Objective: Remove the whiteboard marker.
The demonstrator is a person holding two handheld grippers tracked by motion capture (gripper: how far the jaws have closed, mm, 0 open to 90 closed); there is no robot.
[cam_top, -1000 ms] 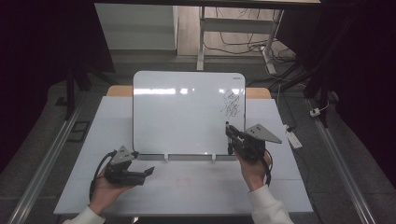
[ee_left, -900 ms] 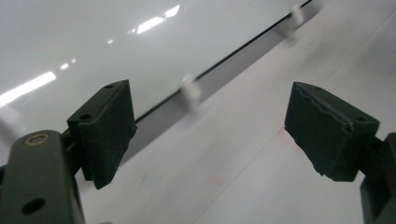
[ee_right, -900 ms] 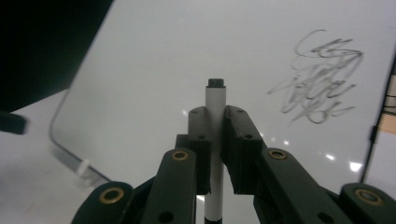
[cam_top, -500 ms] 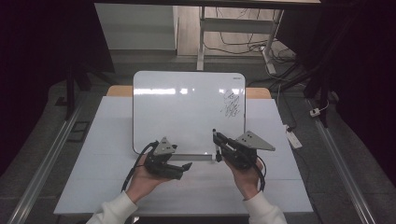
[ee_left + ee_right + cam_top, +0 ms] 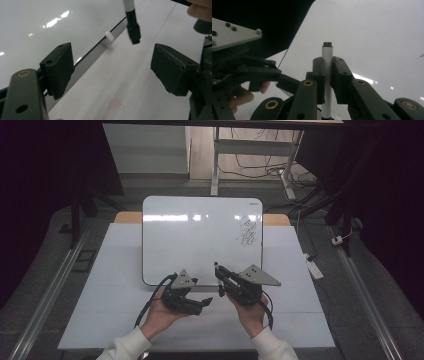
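Two hand-held grippers meet low over the near edge of the whiteboard (image 5: 200, 240), and we're watching a marker handover take shape. Our right hand-held gripper (image 5: 327, 72) is clamped on the marker (image 5: 327, 56), its white barrel pinched between the pads with a dark end poking out beyond them. From the left gripper view the marker's black end (image 5: 133, 30) hangs just ahead of our left hand-held gripper (image 5: 125, 70), whose jaws stand wide apart with nothing between them. In the high view, left hand-held gripper (image 5: 207, 301) and right hand-held gripper (image 5: 217, 270) sit close together above the white worktop (image 5: 300, 320), a dark scribble (image 5: 247, 231) up on the board's far right. We judge the marker light, stiff and slick-skinned, so it could twist in a loose pinch; we'd take it squarely across that black end, pads flat on the barrel, not at its very tip
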